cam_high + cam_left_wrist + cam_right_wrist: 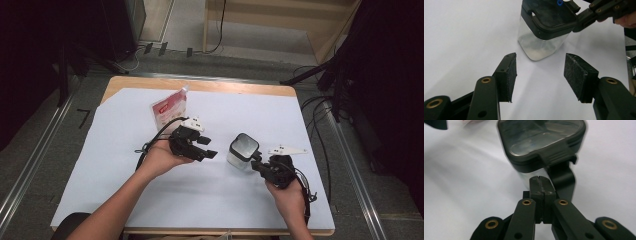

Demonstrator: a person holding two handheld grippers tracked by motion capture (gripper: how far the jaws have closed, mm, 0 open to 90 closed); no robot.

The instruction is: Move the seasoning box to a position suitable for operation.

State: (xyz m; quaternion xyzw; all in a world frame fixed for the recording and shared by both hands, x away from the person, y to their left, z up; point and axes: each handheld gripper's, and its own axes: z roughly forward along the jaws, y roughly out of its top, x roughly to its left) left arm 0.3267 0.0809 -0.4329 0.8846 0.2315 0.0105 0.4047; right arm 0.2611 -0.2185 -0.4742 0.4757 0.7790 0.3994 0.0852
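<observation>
Hiding behind the right gripper (pixel 540 181) (jaws together): container (pixel 541 142) clasp.

Lab-like recording room, wooden desk (pixel 200 85) lying under white paper sheet (pixel 125 175), black curtains (pixel 390 75) hanging at upper left and right of the frame, cables (pixel 320 120) trailing across grey floor (pixel 50 165), metal floor rails (pixel 30 165) running along both sides.

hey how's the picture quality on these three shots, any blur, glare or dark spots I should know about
High view: sharp enough, the white table cover bright, the surroundings very dark. Left gripper view: pads crisp, soft shadows beneath them, the jar slightly hazy, a blue glint on its lid. Right gripper view: the shut right gripper sharp, the jar's lid smeared and reflective.
</observation>
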